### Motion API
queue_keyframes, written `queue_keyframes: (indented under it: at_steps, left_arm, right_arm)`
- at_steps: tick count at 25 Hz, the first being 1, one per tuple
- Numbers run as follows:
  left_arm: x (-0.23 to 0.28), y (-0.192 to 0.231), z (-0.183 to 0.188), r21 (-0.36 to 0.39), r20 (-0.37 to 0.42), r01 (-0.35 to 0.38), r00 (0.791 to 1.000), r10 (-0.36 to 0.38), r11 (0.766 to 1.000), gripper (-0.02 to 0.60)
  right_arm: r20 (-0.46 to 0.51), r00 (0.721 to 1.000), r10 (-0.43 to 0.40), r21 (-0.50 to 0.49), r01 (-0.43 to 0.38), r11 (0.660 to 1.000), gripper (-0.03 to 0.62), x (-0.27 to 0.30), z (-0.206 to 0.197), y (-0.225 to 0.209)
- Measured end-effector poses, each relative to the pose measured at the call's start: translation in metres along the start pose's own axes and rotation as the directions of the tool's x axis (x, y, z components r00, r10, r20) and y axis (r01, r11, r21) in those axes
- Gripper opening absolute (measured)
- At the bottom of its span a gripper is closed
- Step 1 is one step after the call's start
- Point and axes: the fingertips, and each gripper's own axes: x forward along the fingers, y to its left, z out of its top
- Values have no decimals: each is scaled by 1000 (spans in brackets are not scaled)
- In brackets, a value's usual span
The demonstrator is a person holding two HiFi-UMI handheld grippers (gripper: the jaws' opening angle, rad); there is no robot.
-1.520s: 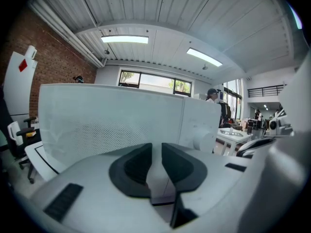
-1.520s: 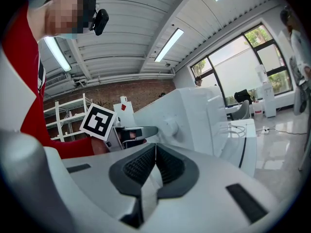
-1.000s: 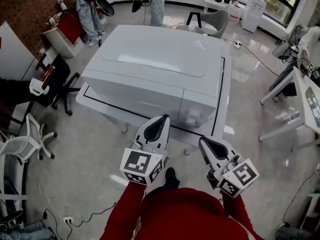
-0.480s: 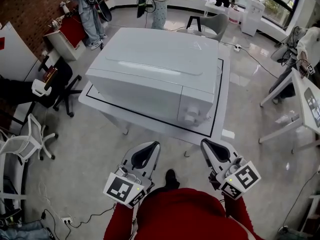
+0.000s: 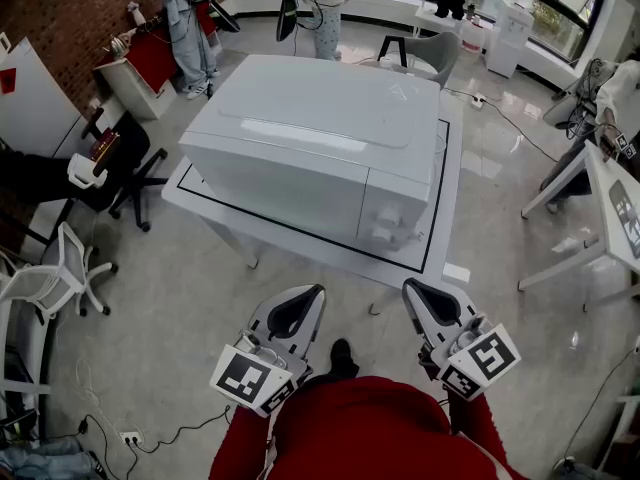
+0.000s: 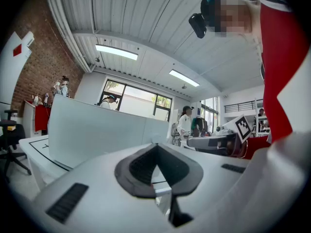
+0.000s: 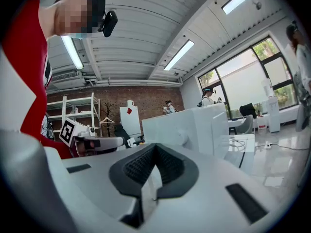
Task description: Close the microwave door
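Seen from above, a person (image 5: 360, 433) in red holds the left gripper (image 5: 303, 296) and the right gripper (image 5: 416, 290) level and close to the body, well apart from the work. Each gripper view shows its fingers pressed together on nothing. Across the floor (image 5: 200, 298) stands the white bench (image 5: 446, 168). On it is the microwave (image 5: 320, 108), whose door (image 5: 275, 183) looks flush with the front beside the knob panel (image 5: 392, 218); the head view shows no gap. On that showing, the closing appears done. To make sure of the latch, one closed fingertip could press squarely on the door's edge next to the panel. The push should be gentle, so the microwave does not slide on the bench. Other people (image 5: 185, 18) work farther back.
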Motion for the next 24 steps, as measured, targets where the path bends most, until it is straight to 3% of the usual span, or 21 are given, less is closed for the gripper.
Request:
queue_keyframes:
  at_steps: [24]
  left_arm:
    - [12, 6, -11, -6, -52, -17, 999, 17, 1000, 11]
  right_arm:
    - [-29, 999, -31, 8, 31, 999, 13, 7, -4, -12]
